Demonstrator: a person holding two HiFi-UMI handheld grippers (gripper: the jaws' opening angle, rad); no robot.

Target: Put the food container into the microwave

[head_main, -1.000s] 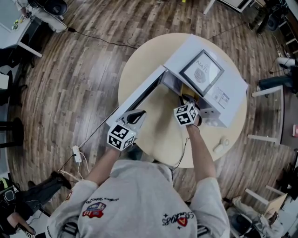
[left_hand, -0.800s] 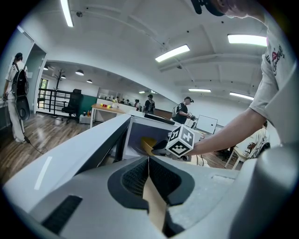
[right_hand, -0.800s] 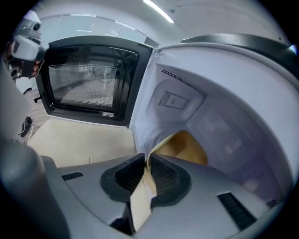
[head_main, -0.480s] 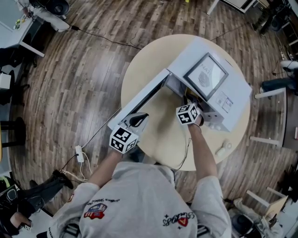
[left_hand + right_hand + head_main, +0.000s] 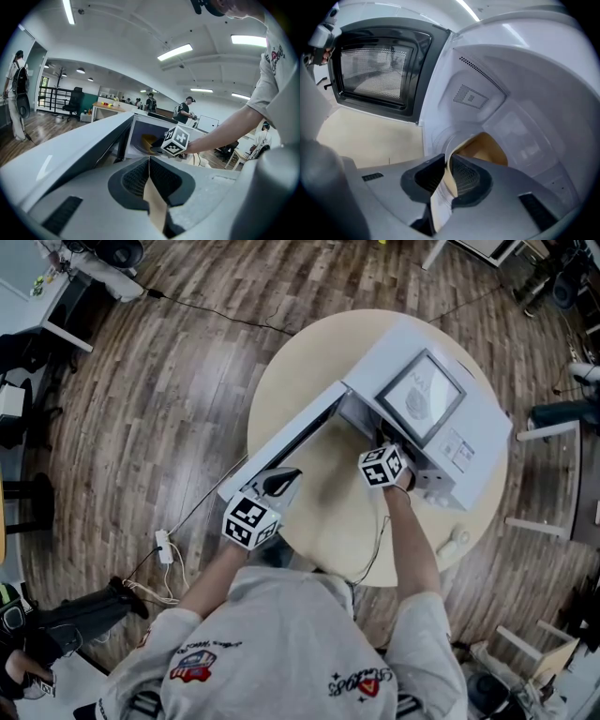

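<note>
The white microwave (image 5: 441, 418) stands on the round beige table (image 5: 281, 381) with its door (image 5: 291, 442) swung wide open. My right gripper (image 5: 382, 441) reaches into the cavity, shut on the rim of the tan paper food container (image 5: 485, 145). The container's wall runs between the pads at my right gripper (image 5: 449, 171), and its bowl sits low inside the white cavity. My left gripper (image 5: 281, 476) hovers by the outer end of the open door, jaws shut. From the left gripper (image 5: 149, 161) I see the container (image 5: 147, 140) inside and the right gripper's marker cube (image 5: 175, 140).
The door's mesh window (image 5: 377, 70) stands to the left of the cavity. A small white object (image 5: 448, 540) lies near the table's right edge. A cable and power strip (image 5: 157, 547) lie on the wooden floor at left. Desks and people fill the room behind.
My right gripper has pushed slightly deeper into the microwave with the container. The left gripper has stayed by the door's end.
</note>
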